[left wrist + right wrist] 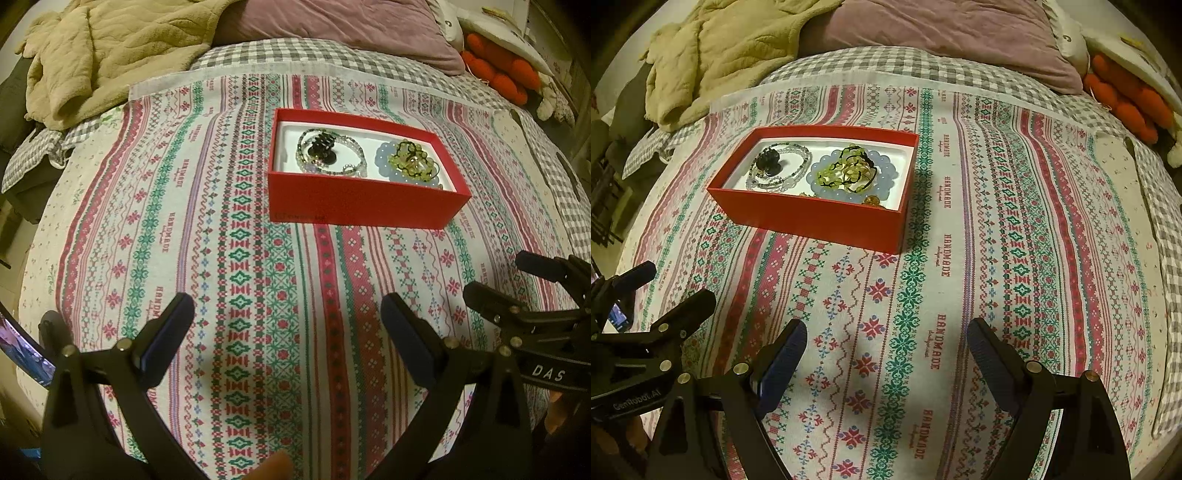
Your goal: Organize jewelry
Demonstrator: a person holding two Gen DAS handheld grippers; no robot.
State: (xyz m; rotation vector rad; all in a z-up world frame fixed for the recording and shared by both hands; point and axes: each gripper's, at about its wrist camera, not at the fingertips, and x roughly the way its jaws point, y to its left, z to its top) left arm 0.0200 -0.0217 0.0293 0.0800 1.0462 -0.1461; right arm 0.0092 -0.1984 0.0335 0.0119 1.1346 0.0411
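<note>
The red box (364, 199) lies on the patterned cloth (236, 258), bracelets (849, 173) inside. From the left gripper (288, 325), spread and empty, it sits at one o'clock; from the right gripper (886, 347), also spread, at eleven.

Left wrist view: my left hand-held gripper (286, 334) looks steeply down at the bed; red box (364, 201) near, at 1 o'clock.
Right wrist view: same tilt; box (812, 218) at 11 o'clock.
Shared: box, patterned cloth (221, 229), pillow (942, 33).
</note>
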